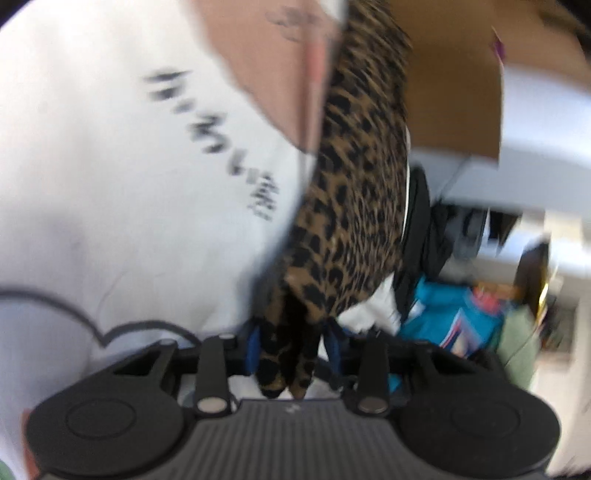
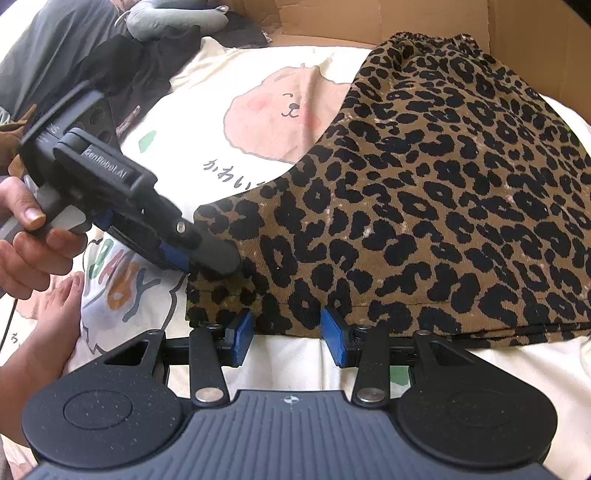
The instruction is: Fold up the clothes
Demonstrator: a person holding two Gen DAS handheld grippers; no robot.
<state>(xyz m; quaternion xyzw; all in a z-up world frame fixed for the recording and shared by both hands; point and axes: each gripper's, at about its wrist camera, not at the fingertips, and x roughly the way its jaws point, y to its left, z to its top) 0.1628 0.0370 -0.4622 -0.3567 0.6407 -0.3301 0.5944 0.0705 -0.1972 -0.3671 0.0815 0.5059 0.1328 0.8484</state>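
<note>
A leopard-print garment (image 2: 424,206) lies spread on a cream sheet with a cartoon animal print (image 2: 273,110). My left gripper (image 1: 291,347) is shut on the garment's near left corner; the cloth (image 1: 354,192) runs up between its blue pads in the blurred left wrist view. The same gripper (image 2: 207,254) shows in the right wrist view, held by a hand at the left. My right gripper (image 2: 288,332) is open, its blue pads (image 2: 332,339) at the garment's near hem with the cloth edge between them.
A cardboard wall (image 2: 406,22) stands behind the garment. Dark and grey clothes (image 2: 110,55) are heaped at the back left. A bare foot (image 2: 59,306) rests on the sheet at the left. Coloured clutter (image 1: 461,314) shows at the right of the left wrist view.
</note>
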